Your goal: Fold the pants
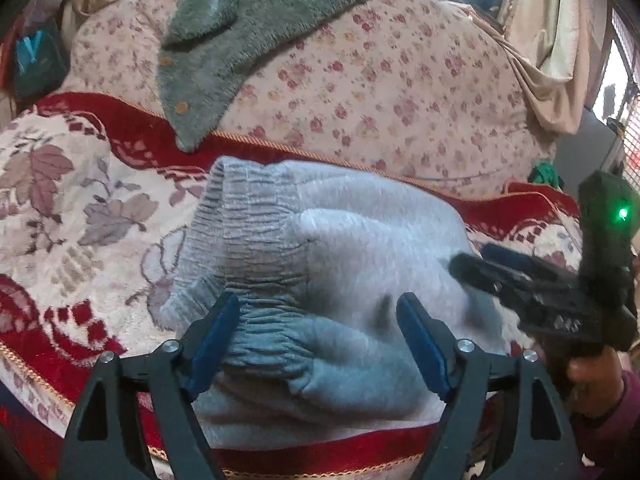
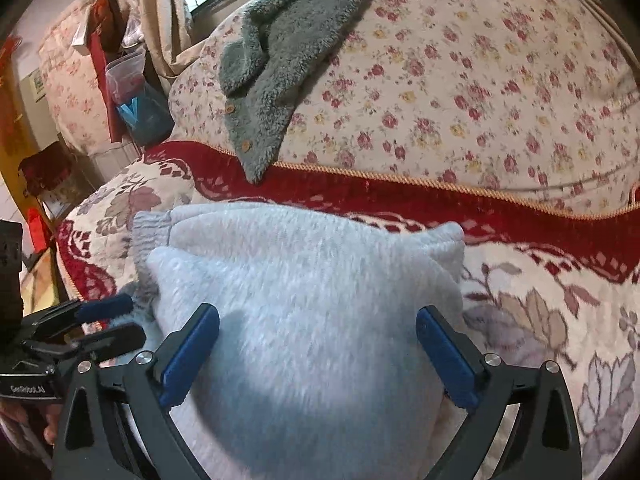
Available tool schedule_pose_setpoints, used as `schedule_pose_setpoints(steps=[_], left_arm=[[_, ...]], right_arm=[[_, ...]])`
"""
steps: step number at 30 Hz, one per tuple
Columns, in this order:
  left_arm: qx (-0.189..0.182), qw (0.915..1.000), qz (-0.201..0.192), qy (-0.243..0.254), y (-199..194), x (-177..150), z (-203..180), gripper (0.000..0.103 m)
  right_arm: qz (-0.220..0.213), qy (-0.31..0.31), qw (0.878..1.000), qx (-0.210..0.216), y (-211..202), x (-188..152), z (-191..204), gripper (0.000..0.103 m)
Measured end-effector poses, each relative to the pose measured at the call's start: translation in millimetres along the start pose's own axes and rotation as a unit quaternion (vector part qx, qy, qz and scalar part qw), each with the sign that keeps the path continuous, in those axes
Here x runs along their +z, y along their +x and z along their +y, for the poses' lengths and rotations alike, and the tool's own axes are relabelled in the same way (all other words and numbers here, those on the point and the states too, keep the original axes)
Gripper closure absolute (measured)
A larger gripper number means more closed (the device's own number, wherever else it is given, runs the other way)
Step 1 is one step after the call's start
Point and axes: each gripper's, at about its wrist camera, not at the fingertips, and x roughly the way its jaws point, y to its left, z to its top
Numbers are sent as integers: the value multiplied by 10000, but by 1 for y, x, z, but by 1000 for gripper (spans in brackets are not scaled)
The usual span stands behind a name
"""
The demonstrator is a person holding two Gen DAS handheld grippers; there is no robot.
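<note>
**On the bed: folded pants under 2 spread grippers**

Over the red-and-cream bedspread [image 1: 80, 208], the left gripper [image 1: 318, 340] hovers with jaws apart above the grey pants [image 1: 360, 232], folded into a bundle. Further right, the right gripper [image 2: 318, 354] stands wide, clamping nothing.

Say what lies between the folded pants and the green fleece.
Only the red bedspread border, bare, between pants and fleece; right wrist view.

Pale grey pants [image 2: 304, 300], red-and-cream leaf-patterned blanket [image 2: 560, 320].
</note>
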Motion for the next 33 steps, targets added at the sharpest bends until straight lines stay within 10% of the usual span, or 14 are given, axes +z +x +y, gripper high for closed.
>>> schedule_pose_setpoints(steps=[27, 33], left_arm=[[822, 9950, -568, 2, -41, -3, -36, 15], [53, 9988, -374, -323, -36, 4, 1, 4]], right_arm=[[-21, 109, 9999, 64, -55, -15, -3, 2], [349, 610, 9963, 491, -41, -22, -31, 1]])
